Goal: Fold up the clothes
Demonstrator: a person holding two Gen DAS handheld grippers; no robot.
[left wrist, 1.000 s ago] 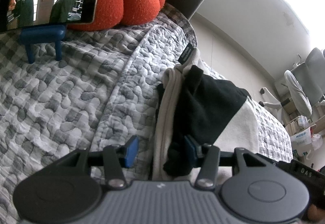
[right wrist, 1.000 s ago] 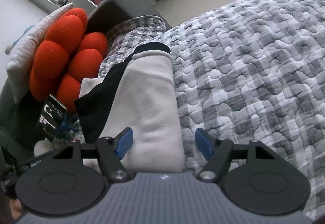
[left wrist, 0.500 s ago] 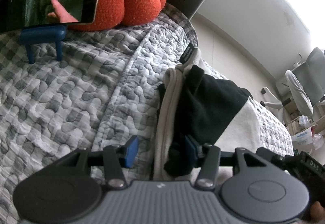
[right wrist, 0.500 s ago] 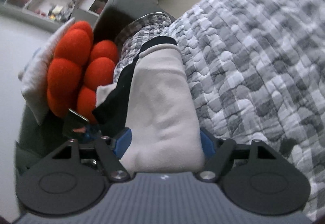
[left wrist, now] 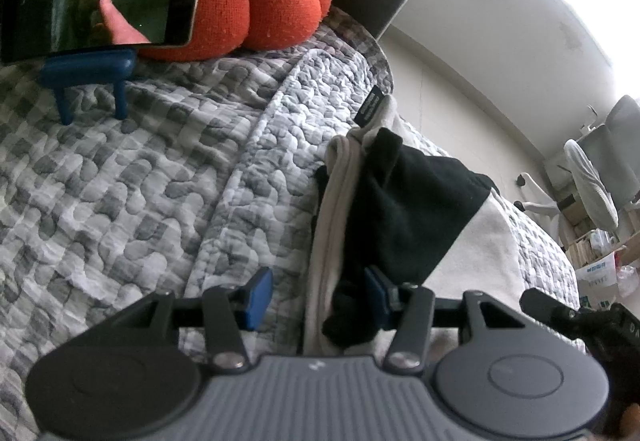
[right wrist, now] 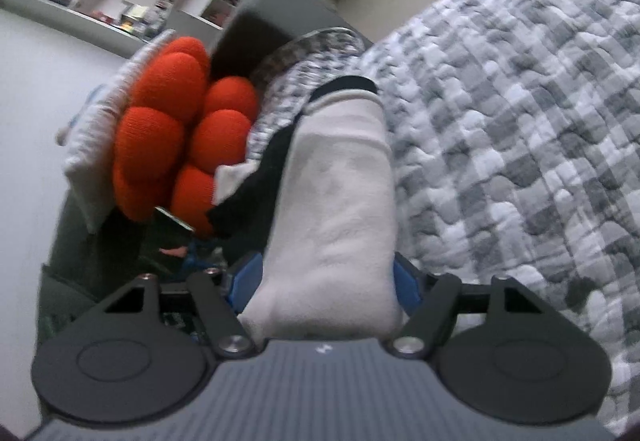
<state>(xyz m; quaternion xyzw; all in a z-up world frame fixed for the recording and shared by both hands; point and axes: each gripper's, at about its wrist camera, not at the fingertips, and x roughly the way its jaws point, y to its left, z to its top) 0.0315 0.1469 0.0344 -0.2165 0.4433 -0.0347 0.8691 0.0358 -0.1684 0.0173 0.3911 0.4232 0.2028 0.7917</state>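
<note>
Your cream-and-black garment (right wrist: 336, 201) lies bunched in a narrow, layered fold on the bed quilt (right wrist: 520, 121), your right hand-held gripper (right wrist: 324, 281) pinching its cream end, your left hand-held gripper (left wrist: 316, 293) spread around its edge, so tidying seemingly remains

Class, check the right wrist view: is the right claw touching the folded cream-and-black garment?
Touching. The right wrist view shows the right claw with both blue pads pressed against the sides of the garment.

Opposing close views, shared garment (left wrist: 404, 209)
</note>
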